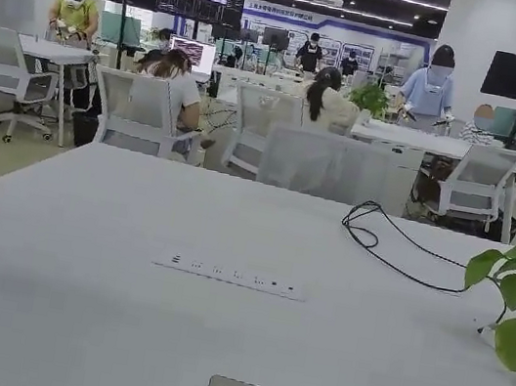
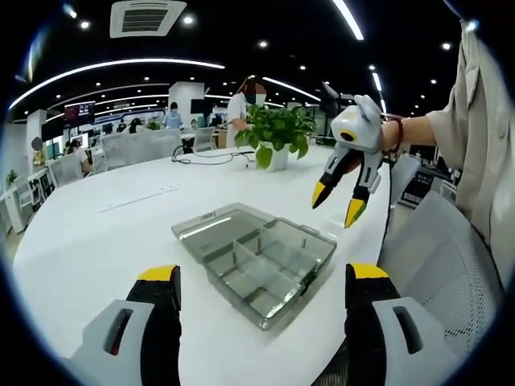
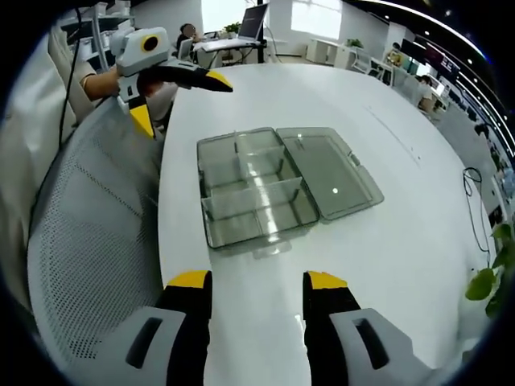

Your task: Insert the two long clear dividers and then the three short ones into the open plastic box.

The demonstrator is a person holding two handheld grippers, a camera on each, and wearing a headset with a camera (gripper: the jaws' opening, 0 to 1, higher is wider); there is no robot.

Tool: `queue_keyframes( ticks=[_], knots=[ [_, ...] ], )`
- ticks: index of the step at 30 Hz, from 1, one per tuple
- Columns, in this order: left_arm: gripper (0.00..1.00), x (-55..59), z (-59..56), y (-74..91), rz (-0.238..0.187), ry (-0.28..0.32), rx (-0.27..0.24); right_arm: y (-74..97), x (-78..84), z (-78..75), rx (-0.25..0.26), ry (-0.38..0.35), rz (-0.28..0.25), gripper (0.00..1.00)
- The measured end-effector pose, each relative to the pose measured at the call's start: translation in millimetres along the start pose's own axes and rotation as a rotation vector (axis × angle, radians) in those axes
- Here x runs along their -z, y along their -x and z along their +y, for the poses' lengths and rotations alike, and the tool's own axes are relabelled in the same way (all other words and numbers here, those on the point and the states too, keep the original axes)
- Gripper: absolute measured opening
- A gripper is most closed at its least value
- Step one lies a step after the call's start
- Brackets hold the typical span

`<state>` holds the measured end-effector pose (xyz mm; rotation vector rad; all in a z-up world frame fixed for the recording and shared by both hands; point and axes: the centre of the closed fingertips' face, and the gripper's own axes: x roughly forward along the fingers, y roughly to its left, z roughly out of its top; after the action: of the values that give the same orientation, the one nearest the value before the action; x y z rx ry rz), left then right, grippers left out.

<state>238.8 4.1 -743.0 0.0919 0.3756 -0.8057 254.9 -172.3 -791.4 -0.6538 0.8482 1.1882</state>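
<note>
The left claw (image 2: 263, 275) is hovering nearest the camera, its yellow-tipped jaws standing wide apart and gripping nothing, pointing at the open plastic box (image 2: 278, 245). The right claw (image 3: 257, 280) is pointing at the same box, its jaws also apart and holding nothing. The box is lying on the white tabletop (image 2: 96, 241) near the edge, its lid (image 3: 330, 169) lying flat beside it. Clear dividers (image 3: 253, 191) are standing upright inside, splitting the box into compartments. I cannot tell how many there are.
</note>
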Motion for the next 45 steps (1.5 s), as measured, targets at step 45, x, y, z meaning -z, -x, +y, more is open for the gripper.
queue_keyframes(
  ticks=[45],
  knots=[
    [0.83, 3.0, 3.2, -1.7, 0.012, 0.0, -0.012, -9.6, 103.4, -28.4, -0.044, 0.109, 0.258, 0.35]
  ],
)
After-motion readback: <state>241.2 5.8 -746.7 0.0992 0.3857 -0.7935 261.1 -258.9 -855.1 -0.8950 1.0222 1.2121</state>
